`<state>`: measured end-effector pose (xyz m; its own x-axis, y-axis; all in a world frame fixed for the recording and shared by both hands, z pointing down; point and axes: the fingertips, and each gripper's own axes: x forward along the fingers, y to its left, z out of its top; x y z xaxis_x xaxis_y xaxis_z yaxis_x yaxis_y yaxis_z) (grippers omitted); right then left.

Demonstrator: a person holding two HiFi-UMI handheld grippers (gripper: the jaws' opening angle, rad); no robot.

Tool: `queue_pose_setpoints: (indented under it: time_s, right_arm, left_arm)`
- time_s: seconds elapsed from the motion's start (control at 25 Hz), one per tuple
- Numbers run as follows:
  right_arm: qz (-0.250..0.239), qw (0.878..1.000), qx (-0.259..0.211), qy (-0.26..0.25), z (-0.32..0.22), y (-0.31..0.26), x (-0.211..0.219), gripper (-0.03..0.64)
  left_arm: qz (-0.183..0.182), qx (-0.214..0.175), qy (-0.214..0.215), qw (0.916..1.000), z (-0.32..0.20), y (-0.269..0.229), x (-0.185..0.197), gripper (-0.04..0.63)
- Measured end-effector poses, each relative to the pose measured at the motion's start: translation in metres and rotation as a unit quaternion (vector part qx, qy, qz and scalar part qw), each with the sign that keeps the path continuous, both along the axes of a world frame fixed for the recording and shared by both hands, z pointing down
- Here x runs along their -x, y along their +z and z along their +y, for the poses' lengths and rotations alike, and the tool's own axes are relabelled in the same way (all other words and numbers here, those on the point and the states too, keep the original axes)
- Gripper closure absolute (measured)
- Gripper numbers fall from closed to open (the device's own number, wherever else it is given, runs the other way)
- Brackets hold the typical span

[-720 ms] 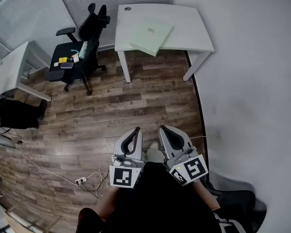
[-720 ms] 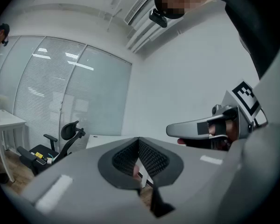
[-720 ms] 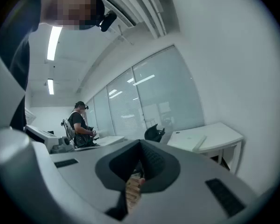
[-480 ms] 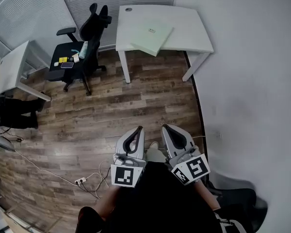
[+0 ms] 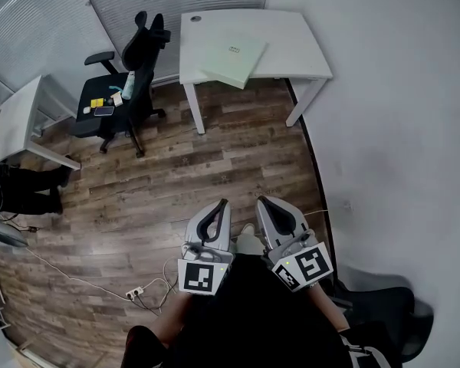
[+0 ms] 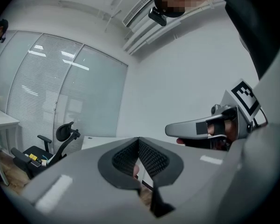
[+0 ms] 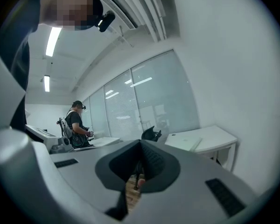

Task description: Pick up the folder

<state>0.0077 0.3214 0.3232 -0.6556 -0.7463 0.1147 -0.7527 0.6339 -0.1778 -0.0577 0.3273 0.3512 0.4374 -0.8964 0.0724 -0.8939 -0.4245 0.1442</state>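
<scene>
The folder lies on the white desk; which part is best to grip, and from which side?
Grip the near corner of the folder, which seems to overhang the front edge of the desk. Come from the front, jaws level, one above and one below. It lies flat, so elsewhere nothing fits under it.

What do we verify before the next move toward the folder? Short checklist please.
1. Folder located: the folder lies flat on the white desk, nothing on top: ok.
2. Edge to grip: its near corner seems to jut past the desk's front edge, too small to be sure: cannot tell.
3. Left gripper ready to take it: jaws together, empty: not ok.
4. Right gripper ready: jaws together, empty: not ok.
5. Reach: both grippers are held close to the body, with a stretch of wooden floor before the desk: not ok.
6. Path: the office chair stands left of the desk, off the straight line: ok.
</scene>
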Motion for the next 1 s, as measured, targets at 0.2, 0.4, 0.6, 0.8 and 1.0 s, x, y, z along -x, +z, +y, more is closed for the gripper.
queue_pose_setpoints:
  time_s: [0.2,0.4,0.6,0.8,1.0]
  right_arm:
    - [-0.017,1.0,-0.001,0.013,0.002,0.001,0.006,0.618]
    - [-0.025,0.999,-0.012,0.023,0.004,-0.003,0.019,0.618]
    - [-0.036,0.999,-0.018,0.036,0.006,-0.004,0.025,0.617]
    - [-0.032,0.998,-0.025,0.043,0.005,-0.006,0.028,0.617]
    - [-0.035,0.998,-0.018,0.051,-0.006,-0.001,0.026,0.617]
  left_arm:
    - [-0.014,-0.008,0.003,0.9999,0.005,0.001,0.009,0.591]
    - [-0.011,-0.01,0.004,0.9999,0.008,0.001,0.027,0.591]
    - [-0.009,-0.015,0.005,0.9998,0.011,0.001,0.039,0.591]
    - [-0.01,-0.014,0.004,0.9998,0.007,0.002,0.045,0.591]
    - [-0.01,-0.015,0.005,0.9998,-0.003,0.004,0.047,0.591]
